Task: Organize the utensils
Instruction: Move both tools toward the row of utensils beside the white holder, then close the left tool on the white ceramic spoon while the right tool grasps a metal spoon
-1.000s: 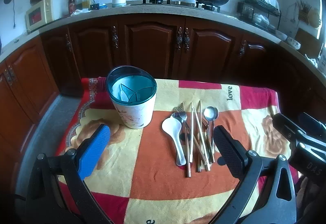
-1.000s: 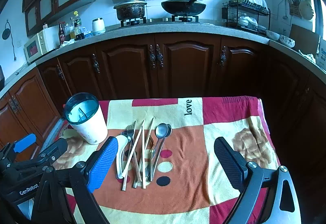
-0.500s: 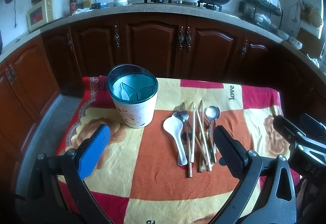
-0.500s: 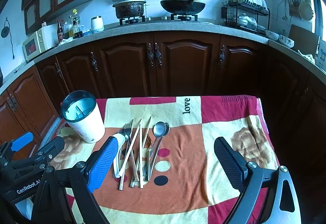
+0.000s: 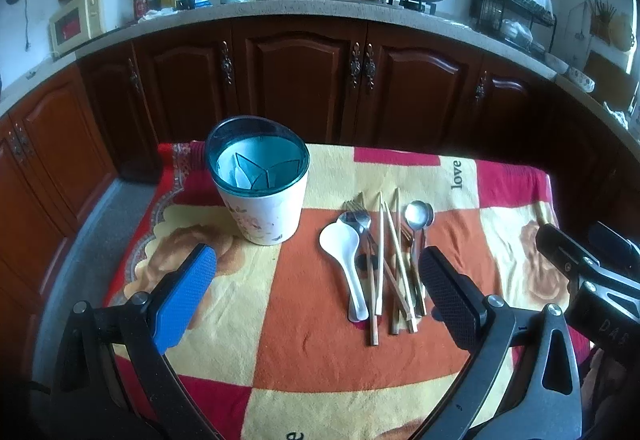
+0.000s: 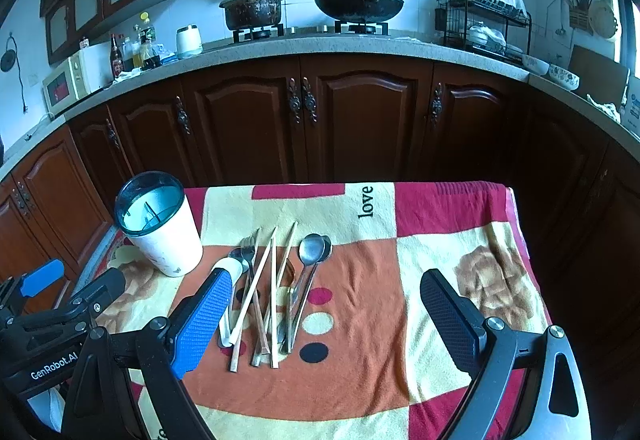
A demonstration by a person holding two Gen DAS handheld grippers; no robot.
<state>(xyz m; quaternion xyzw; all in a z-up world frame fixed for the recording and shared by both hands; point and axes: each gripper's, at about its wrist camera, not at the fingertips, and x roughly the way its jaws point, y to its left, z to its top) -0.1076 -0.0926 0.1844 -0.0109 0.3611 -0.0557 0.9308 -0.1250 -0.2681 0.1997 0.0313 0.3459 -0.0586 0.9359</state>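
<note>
Utensils lie in one loose bundle on the orange patch of the patchwork cloth (image 6: 440,240): pale wooden chopsticks (image 6: 256,292), a white ceramic soup spoon (image 5: 346,260), steel spoons (image 6: 314,252) and a fork. Their long axes run away from me, handles nearest. My right gripper (image 6: 320,324) hangs released, almost straddling them; my left gripper (image 5: 316,292) is released too, nearer the white teal-rimmed divided holder (image 5: 260,196), which stands left of the bundle.

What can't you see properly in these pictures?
- White spoon: right wrist view, its handle is behind the right hand-held gripper blue finger.
- Holder: both views, its bottom is too dim to see inside.
- Utensil pile: left wrist view, overlapping pieces prevent an exact count.
</note>
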